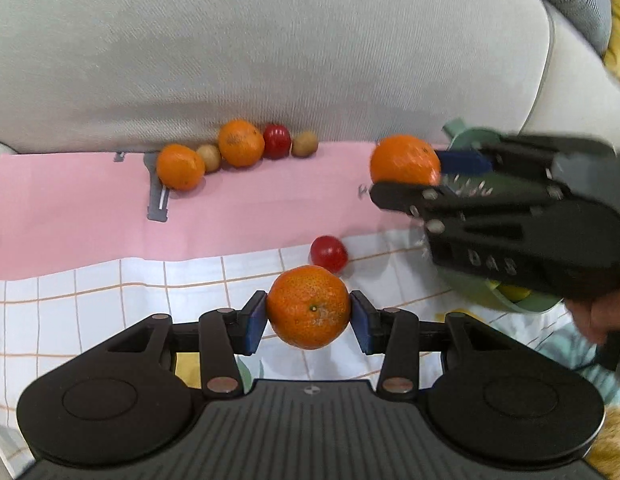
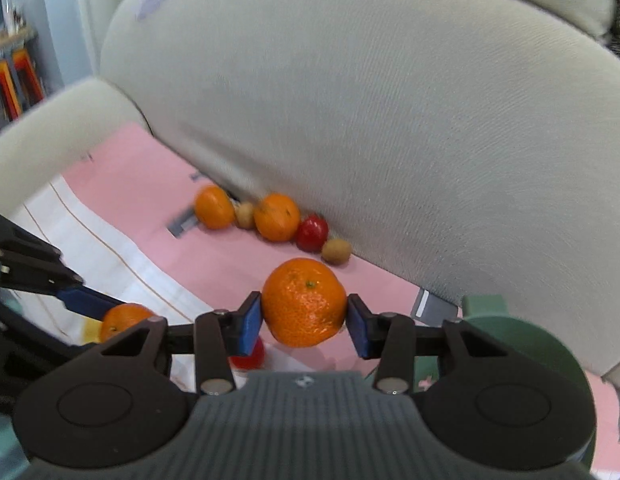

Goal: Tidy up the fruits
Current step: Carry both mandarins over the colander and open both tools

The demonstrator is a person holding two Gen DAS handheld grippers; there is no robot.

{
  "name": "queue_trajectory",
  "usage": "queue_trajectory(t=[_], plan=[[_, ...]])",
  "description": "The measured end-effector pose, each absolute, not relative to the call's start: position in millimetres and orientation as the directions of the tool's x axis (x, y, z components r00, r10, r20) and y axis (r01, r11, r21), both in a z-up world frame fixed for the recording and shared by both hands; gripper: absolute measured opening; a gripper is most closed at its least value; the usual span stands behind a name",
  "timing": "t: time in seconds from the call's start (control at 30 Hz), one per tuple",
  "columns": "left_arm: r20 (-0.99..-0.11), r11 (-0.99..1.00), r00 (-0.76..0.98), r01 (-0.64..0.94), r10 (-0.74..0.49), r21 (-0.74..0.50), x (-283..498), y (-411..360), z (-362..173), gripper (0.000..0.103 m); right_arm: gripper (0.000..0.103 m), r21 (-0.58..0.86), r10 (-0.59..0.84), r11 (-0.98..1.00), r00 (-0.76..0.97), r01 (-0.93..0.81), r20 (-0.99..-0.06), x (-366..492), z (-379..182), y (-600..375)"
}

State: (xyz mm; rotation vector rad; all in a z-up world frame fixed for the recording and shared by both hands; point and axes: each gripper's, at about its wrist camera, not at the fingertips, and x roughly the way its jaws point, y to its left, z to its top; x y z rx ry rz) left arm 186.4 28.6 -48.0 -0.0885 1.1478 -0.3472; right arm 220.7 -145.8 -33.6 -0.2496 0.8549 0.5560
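Observation:
My left gripper (image 1: 308,316) is shut on an orange (image 1: 308,307), its blue pads pressing both sides, held above the checked cloth (image 1: 109,300). My right gripper (image 2: 303,316) is shut on a second orange (image 2: 303,302) above the pink cloth (image 2: 149,200). In the left wrist view the right gripper (image 1: 414,176) comes in from the right with its orange (image 1: 405,160). In the right wrist view the left gripper (image 2: 117,324) and its orange (image 2: 123,320) are at the lower left. A red fruit (image 1: 328,254) lies loose on the cloth.
A row of two oranges (image 1: 241,143), two small brown fruits (image 1: 304,144) and a red fruit (image 1: 276,141) lies against the grey sofa back (image 1: 269,40). A green bowl (image 2: 522,340) holding something yellow stands at the right. A hand (image 1: 598,312) holds the right gripper.

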Motion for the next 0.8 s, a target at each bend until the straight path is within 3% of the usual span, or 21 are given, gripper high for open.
queue_trajectory(t=[0.3,0.8], plan=[[-0.841,0.939,0.420,0.187,-0.341,-0.287,171,24,-9,0.050,0.042,0.059,0.370,0.882,0.608,-0.468,-0.703,164,-2,-175],[-0.833,0.897,0.418,0.397,-0.364,-0.193,147,-73,11,0.050,0.043,0.100,0.269,0.955,0.674,-0.279,-0.688,119,-8,-259]])
